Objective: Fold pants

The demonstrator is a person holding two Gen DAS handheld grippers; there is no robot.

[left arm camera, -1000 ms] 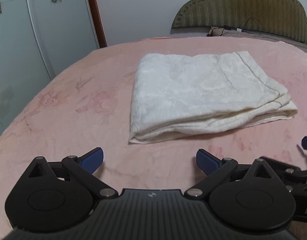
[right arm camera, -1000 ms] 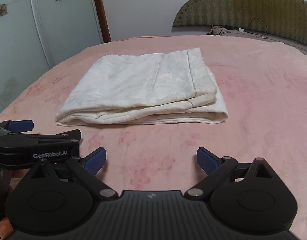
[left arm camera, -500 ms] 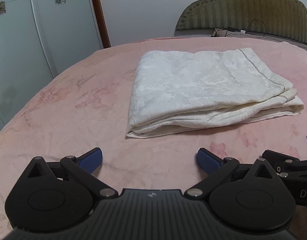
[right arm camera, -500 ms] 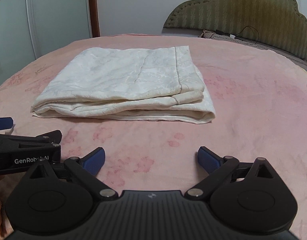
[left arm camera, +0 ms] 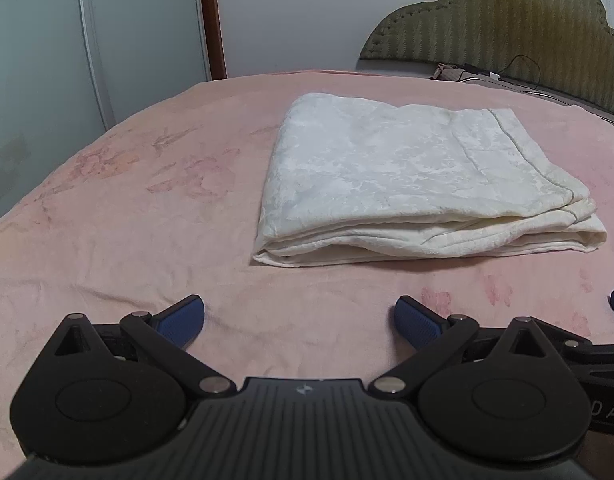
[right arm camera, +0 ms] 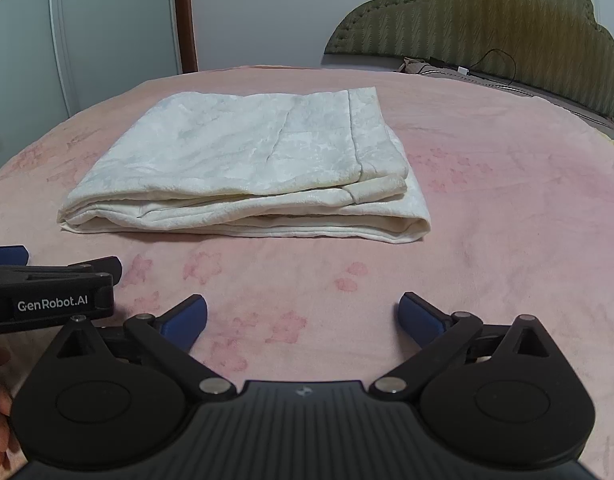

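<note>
pants (left arm camera: 407, 184) folded on bed (left arm camera: 147, 208); both grippers' jaws spread, empty.

One folded pants (left arm camera: 411, 176) is seen on one blanket (left arm camera: 147, 208). Two grippers are counted, left (left arm camera: 299, 316) and right (right arm camera: 303, 318), each with two blue pads (left arm camera: 183, 318). One headboard (right arm camera: 487, 16), one cable (right arm camera: 495, 64) and two wardrobe doors (left arm camera: 39, 52) are seen.

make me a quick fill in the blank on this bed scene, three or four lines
1. The white pants lie ____ in a flat stack.
2. They rest on a ____ blanket.
3. The fingers of the left gripper and the right gripper are spread ____, holding nothing.
4. Behind the bed stands a green ____.

Missing words: folded; pink; open; headboard
</note>
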